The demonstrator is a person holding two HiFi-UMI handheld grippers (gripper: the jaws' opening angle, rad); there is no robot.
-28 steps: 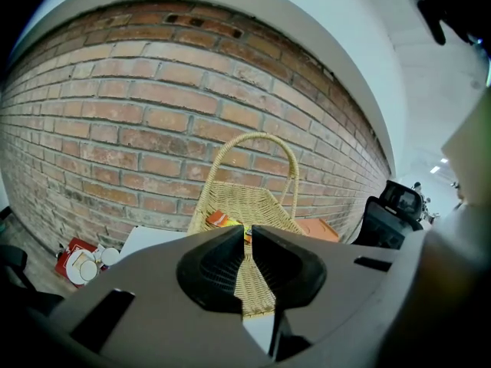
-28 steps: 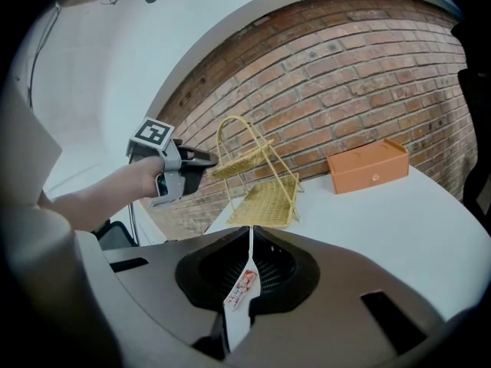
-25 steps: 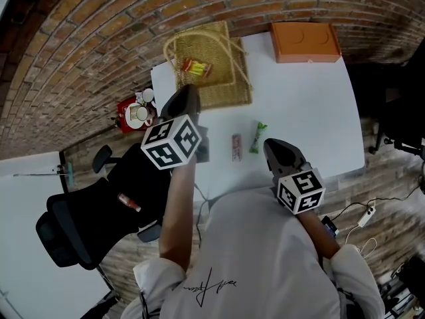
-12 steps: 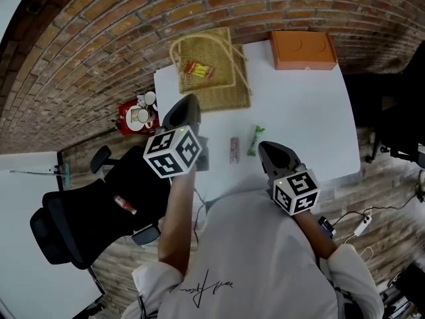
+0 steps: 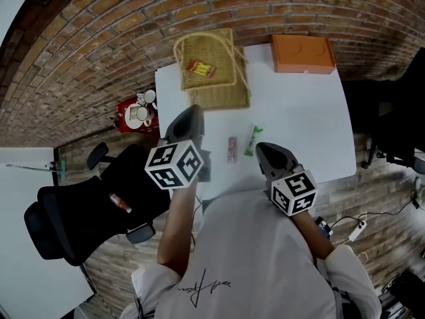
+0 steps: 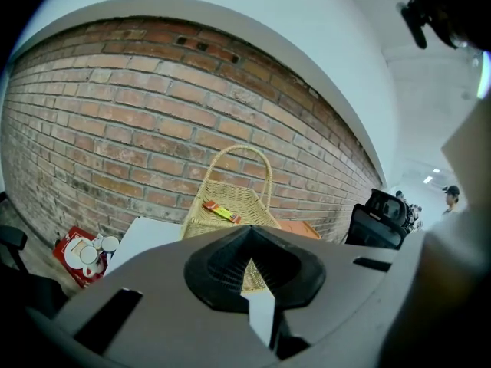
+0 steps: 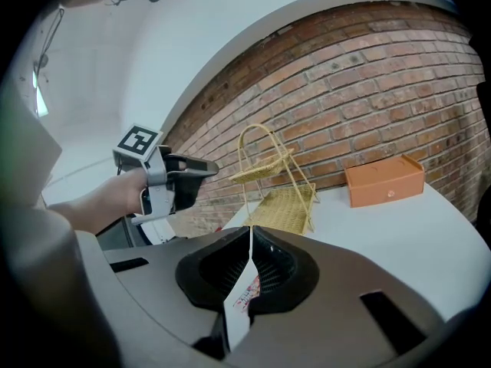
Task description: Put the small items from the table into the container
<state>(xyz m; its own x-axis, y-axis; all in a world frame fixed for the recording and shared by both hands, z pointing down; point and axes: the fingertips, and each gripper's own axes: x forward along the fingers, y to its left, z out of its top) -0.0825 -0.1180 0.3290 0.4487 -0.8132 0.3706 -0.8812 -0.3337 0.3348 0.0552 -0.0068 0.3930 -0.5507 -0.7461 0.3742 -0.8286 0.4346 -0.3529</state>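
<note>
A two-tier wicker basket (image 5: pixel 211 72) stands at the table's far side with an orange-yellow packet (image 5: pixel 200 68) in its upper tray. A pink snack bar (image 5: pixel 232 149) and a green packet (image 5: pixel 252 139) lie on the white table (image 5: pixel 299 118) in front of me. My left gripper (image 5: pixel 188 110) is shut and empty, held left of the pink bar and short of the basket (image 6: pixel 230 209). My right gripper (image 5: pixel 263 149) is shut and empty, just near of the green packet. In the right gripper view, the pink bar (image 7: pixel 247 288) shows through the slit between the jaws.
An orange box (image 5: pixel 302 53) sits at the table's far right corner. A black office chair (image 5: pixel 80 211) stands left of the table. A red tray with cups (image 5: pixel 136 115) lies on the floor by the brick wall. Cables and a power strip (image 5: pixel 358 228) lie at the right.
My left gripper has drawn back from the basket toward my body. The right gripper has stayed put. Both stay shut.
</note>
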